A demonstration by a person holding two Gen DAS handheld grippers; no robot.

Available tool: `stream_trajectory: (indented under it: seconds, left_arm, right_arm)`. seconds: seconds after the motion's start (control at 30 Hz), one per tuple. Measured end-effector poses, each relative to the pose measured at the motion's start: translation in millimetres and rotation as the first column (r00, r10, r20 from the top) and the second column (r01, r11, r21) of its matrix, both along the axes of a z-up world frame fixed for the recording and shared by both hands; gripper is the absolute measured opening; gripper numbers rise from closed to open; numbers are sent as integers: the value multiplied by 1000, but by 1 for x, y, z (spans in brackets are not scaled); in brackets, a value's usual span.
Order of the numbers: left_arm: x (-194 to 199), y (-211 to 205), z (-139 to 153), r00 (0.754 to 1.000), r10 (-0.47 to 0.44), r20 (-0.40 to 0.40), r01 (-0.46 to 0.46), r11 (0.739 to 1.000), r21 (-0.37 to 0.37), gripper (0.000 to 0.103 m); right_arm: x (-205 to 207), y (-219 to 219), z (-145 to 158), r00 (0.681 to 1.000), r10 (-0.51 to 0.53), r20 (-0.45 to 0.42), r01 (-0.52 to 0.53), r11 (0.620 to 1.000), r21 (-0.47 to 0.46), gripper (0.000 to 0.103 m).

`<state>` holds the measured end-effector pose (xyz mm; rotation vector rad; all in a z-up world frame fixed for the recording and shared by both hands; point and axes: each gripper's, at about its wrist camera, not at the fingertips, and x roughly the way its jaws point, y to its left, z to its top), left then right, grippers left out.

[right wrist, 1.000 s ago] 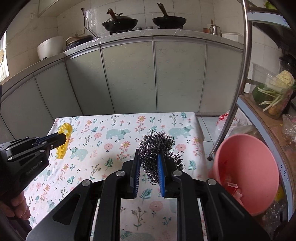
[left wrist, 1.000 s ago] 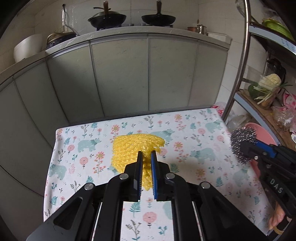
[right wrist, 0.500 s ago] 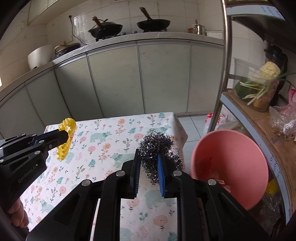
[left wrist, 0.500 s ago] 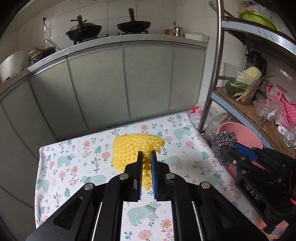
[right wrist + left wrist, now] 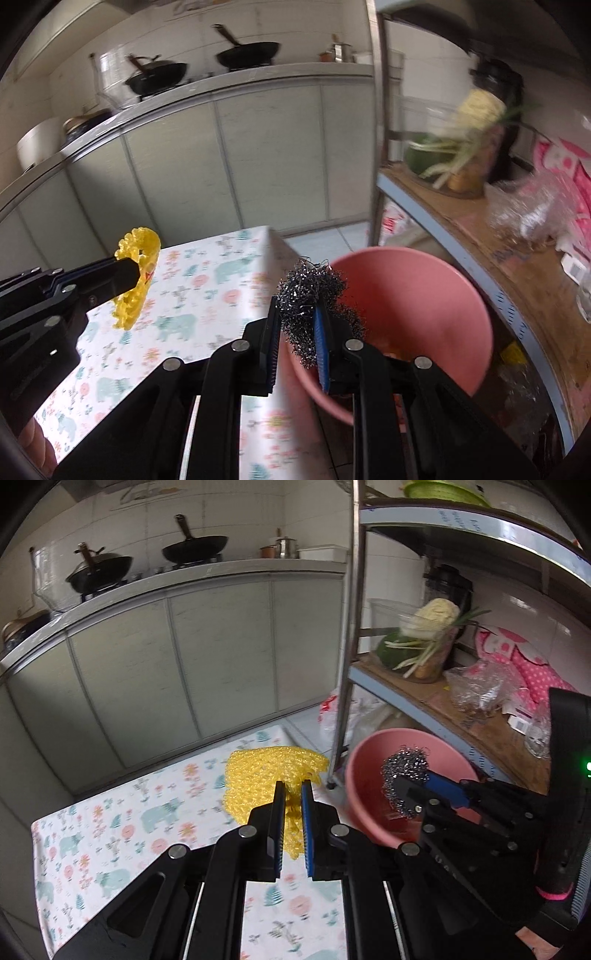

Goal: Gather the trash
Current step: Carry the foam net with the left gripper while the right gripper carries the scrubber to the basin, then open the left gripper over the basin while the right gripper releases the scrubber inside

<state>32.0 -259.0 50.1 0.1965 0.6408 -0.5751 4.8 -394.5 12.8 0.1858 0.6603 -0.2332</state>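
Observation:
My left gripper (image 5: pixel 293 792) is shut on a yellow mesh scrubber (image 5: pixel 266 775), held above the right end of the floral tablecloth (image 5: pixel 122 834). In the right wrist view that scrubber (image 5: pixel 138 266) shows edge-on at the left gripper (image 5: pixel 138 273). My right gripper (image 5: pixel 297 314) is shut on a steel wool ball (image 5: pixel 314 295), which hangs over the near rim of the pink bin (image 5: pixel 424 291). From the left wrist view the steel wool (image 5: pixel 404 779) and the right gripper (image 5: pixel 410 792) sit over the pink bin (image 5: pixel 369 760).
A metal rack post (image 5: pixel 347 638) stands just behind the bin beside the table's corner. The wooden shelf (image 5: pixel 461 716) carries vegetables and plastic bags. Grey cabinets (image 5: pixel 184 657) with pans on the counter run along the back. The bin holds some scraps.
Both grippers have swung right with their loads. The steel wool went from above the table to over the pink bin, and the yellow scrubber now hangs near the table's right end.

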Motion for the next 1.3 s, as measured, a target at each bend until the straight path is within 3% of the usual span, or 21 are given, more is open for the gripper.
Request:
stream_trajectory:
  seconds: [0.27, 0.6, 0.93, 1.07, 1.3]
  left_arm:
    - [8, -56, -16, 992, -111, -53, 108, 993, -41, 8]
    - [26, -112, -54, 972, -181, -149, 177, 983, -44, 8]
    - [32, -127, -76, 958, -197, -210, 192, 980, -45, 14]
    - [32, -128, -74, 957, -197, -214, 190, 980, -54, 29]
    - [27, -126, -66, 957, -211, -200, 201, 977, -71, 32]
  right_arm:
    - [2, -58, -31, 992, -114, -52, 116, 993, 37, 17]
    - [8, -90, -64, 987, -122, -103, 132, 986, 99, 18]
    - [13, -92, -82, 983, -108, -148, 124, 987, 103, 30]
    - [13, -90, -82, 983, -109, -148, 125, 986, 107, 38]
    - [9, -92, -75, 983, -118, -138, 131, 987, 91, 40]
